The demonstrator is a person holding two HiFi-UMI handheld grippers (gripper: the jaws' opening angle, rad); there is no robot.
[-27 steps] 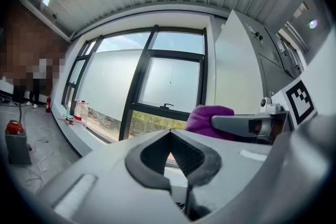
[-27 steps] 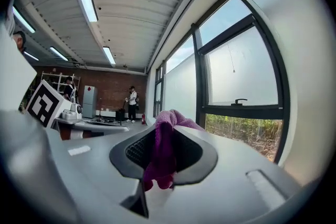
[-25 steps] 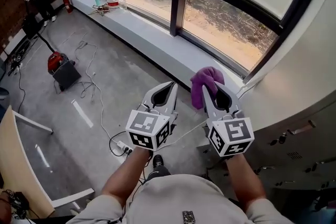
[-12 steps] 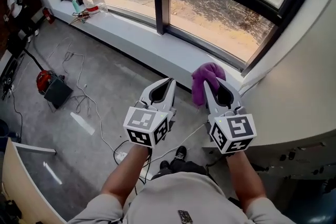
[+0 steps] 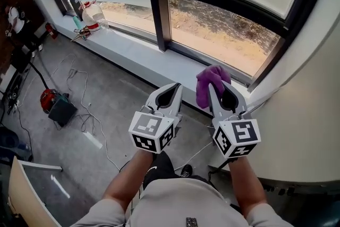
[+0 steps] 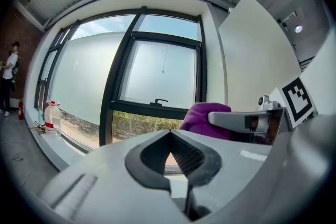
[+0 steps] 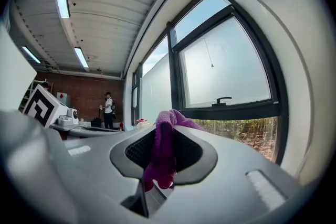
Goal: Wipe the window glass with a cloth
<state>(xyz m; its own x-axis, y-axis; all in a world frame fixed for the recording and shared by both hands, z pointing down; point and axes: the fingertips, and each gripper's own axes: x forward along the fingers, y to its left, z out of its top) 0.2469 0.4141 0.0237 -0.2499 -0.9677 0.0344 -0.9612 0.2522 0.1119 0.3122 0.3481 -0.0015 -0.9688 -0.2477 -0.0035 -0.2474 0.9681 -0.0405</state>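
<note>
We clench the cloth (image 5: 211,78) in our right tongs (image 5: 214,92), wad foremost to meet the window glass (image 5: 228,34); left tongs (image 5: 174,87) idle, pressed together empty.

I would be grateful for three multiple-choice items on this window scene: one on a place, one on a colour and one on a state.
1. Where does the plastic jug stand?
A) on the windowsill
B) on the floor
C) on a chair

2. What colour is the cloth?
A) white
B) purple
C) yellow

3. What is the state of the right gripper?
A) wide open and empty
B) shut on the cloth
C) shut on a window handle

Answers:
1 A: the head view shows the jug at the far left end of the windowsill.
2 B: the cloth is purple in all three views.
3 B: the right gripper view shows the cloth pinched between its closed jaws.
</note>
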